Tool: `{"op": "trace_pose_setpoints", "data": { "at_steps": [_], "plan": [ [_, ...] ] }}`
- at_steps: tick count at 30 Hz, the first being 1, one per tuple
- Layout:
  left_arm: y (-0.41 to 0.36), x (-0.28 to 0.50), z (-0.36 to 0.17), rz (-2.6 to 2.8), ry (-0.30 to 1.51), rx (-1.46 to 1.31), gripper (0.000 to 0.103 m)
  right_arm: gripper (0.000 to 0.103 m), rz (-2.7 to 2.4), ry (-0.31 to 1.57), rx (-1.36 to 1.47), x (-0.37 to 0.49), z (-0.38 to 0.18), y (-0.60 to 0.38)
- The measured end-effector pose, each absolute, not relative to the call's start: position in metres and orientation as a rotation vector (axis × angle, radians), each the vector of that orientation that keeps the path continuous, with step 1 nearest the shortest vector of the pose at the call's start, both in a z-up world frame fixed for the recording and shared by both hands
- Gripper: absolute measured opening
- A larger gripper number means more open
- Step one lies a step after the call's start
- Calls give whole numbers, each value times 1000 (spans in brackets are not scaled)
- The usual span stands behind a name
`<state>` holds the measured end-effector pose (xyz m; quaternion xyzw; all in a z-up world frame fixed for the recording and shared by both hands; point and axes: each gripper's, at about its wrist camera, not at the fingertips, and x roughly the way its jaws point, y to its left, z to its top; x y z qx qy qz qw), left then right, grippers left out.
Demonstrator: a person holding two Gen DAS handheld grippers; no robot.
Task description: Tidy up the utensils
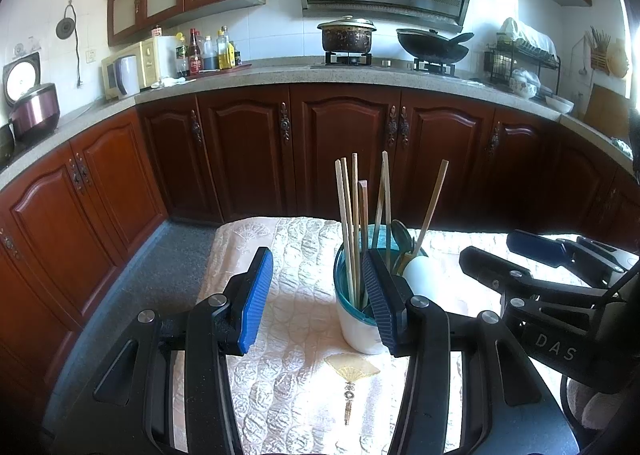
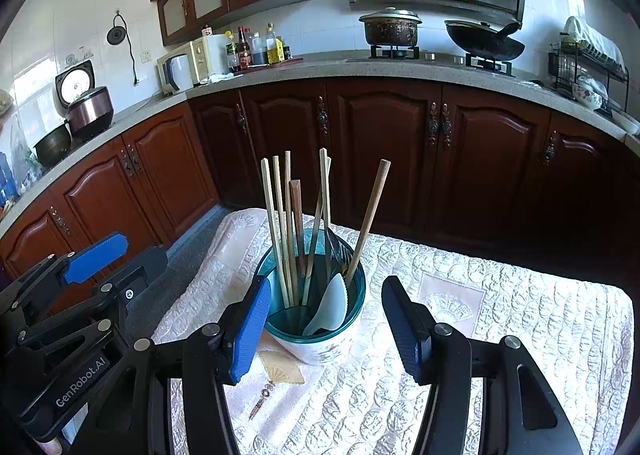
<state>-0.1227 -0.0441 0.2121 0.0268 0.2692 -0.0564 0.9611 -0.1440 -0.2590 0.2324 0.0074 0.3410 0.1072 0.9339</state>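
- The left gripper [image 1: 316, 299] has its blue-padded jaws spread wide and grips nothing; its right finger sits in front of the holder's rim, and whether it touches cannot be told.
- The right gripper [image 2: 326, 325] is likewise wide open and empty-handed, its jaws framing the holder from the near side.
- A small fan-shaped ornament with a tassel [image 2: 280, 373] lies flat on the quilted pale tablecloth [image 2: 520, 335], just in front of the holder.
- The utensil holder [image 2: 320, 339], a white cup with a teal rim, stands upright on the cloth between the two grippers.
- Inside it, wooden chopsticks [image 2: 280, 223] stand nearly upright; a pale spoon [image 2: 332, 307] leans at the near side, and dark metal cutlery sits behind.
- Beyond the table run dark wood cabinets [image 2: 384, 143] under a speckled countertop.
- On the stove at the back sit a lidded pot [image 2: 390, 28] and a black wok [image 2: 484, 41].
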Motion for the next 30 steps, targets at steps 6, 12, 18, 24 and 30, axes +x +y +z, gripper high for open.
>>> {"op": "trace_pose_setpoints", "data": {
  "at_steps": [6, 12, 18, 24, 30],
  "plan": [
    [-43, -121, 210, -114, 547, 52, 46, 56, 220, 700, 14, -143, 232, -257],
    [-42, -120, 209, -116, 549, 56, 46, 56, 219, 702, 16, -141, 230, -258],
    [-43, -120, 208, -117, 550, 53, 46, 56, 219, 702, 16, -141, 229, -258],
    [-42, -120, 207, -117, 551, 55, 46, 56, 221, 702, 15, -140, 228, -257],
    [-43, -120, 208, -118, 549, 56, 46, 56, 224, 706, 14, -143, 226, -257]
  ]
}}
